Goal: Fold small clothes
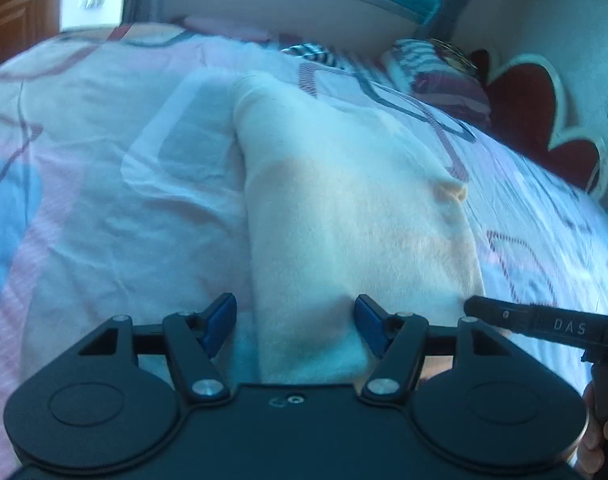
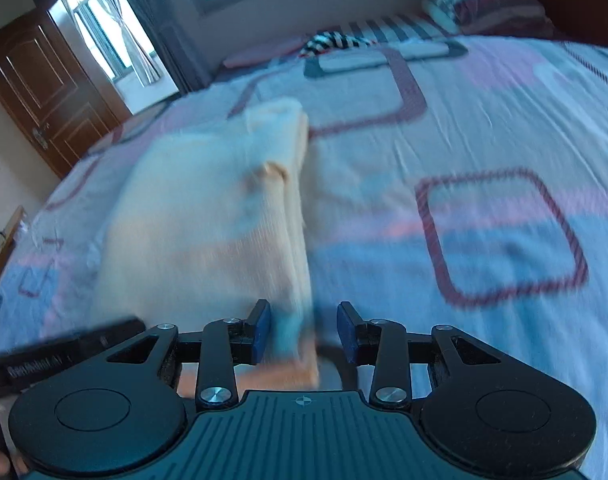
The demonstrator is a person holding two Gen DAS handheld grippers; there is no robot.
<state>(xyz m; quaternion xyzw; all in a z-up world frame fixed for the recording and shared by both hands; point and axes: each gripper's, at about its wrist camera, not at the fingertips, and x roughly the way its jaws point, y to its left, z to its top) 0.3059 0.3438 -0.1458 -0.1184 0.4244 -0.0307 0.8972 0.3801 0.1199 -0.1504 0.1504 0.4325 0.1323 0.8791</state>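
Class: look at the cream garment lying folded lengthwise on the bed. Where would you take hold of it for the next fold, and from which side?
Probably at the near short end of the cream garment, one corner per tool, coming from the near side. It lies as a long narrow strip running away, so that end is the easy lift. The left tool and right tool already straddle it.

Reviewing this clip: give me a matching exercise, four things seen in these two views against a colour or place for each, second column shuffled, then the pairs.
Things:
1. garment
2. door
3. pillow
4. pads of the left hand-held gripper

Descriptions:
A. blue
B. brown wood, far left of the room
C. cream, lying lengthwise on the bedspread
D. striped, at the bed's far corner

Pairs: 1-C, 2-B, 3-D, 4-A
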